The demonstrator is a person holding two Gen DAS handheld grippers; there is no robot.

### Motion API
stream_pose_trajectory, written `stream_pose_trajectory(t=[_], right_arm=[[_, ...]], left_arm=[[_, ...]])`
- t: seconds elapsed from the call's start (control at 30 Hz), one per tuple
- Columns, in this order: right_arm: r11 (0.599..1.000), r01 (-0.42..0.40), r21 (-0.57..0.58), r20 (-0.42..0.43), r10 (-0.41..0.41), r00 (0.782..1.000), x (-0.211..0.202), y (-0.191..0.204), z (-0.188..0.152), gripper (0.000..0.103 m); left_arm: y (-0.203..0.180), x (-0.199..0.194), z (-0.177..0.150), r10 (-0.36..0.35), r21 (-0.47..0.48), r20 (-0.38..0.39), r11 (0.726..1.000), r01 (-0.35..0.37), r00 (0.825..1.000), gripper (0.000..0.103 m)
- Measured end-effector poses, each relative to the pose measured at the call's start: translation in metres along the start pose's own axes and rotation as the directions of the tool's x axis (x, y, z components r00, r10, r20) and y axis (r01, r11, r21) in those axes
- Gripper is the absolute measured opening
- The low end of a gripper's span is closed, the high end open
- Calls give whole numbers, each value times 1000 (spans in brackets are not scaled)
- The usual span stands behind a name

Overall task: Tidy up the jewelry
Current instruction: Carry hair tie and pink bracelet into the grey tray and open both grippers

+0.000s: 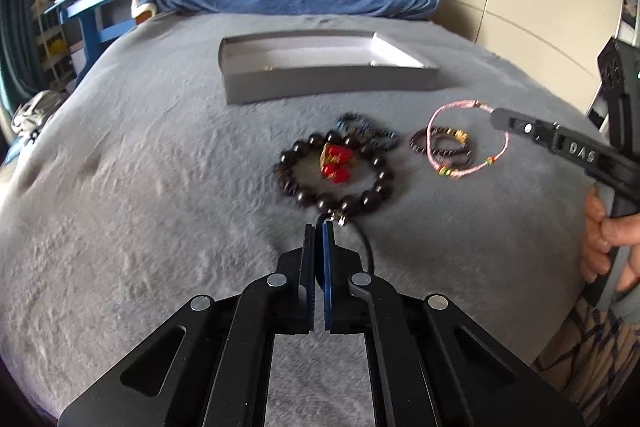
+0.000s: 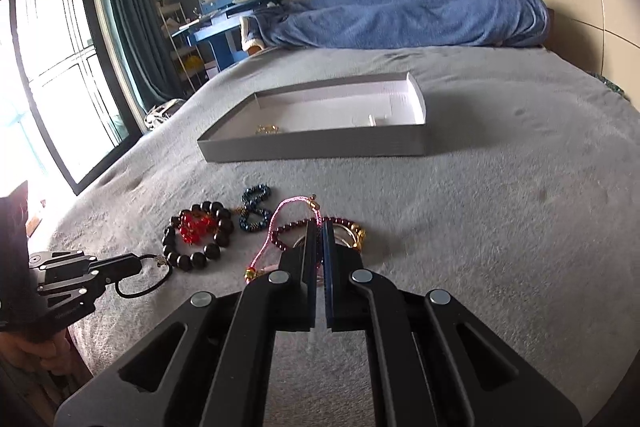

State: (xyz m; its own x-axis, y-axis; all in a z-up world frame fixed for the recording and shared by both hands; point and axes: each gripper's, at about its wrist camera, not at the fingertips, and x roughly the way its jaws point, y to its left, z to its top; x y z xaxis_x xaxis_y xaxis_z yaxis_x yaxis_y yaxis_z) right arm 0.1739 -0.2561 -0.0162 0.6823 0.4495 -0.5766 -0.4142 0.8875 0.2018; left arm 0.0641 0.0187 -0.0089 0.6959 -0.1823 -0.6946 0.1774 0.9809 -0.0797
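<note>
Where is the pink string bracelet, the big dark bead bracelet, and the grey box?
pink string bracelet (image 1: 431,118), left wrist view, its cord.
big dark bead bracelet (image 1: 370,198), left wrist view, a bead.
grey box (image 2: 316,146), right wrist view, front wall.

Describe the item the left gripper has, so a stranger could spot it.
On the grey bedspread, in front of the shallow grey box, lies a jewelry cluster. At its window end, the left gripper pinches a thin black cord loop: plain and beadless, unlike its neighbours.

We hold two black two-finger grippers (image 1: 319,227) (image 2: 319,225) with blue-edged pads, round silver screws, white "DAS" lettering; dark patterned fabric (image 1: 592,355) beside.
</note>
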Motion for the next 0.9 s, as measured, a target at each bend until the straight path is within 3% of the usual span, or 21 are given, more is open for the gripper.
stream_pose_trajectory(t=[0.53,0.9], right_arm=[[1000,17,-9,56,-17,998,-12,-8,22,2],[999,26,-20,74,-24,997,-11,-16,43,2]], left_arm=[[6,-19,49,3,16,86,1000,-4,996,4],[0,-7,83,-7,43,115,999,3,993,4]])
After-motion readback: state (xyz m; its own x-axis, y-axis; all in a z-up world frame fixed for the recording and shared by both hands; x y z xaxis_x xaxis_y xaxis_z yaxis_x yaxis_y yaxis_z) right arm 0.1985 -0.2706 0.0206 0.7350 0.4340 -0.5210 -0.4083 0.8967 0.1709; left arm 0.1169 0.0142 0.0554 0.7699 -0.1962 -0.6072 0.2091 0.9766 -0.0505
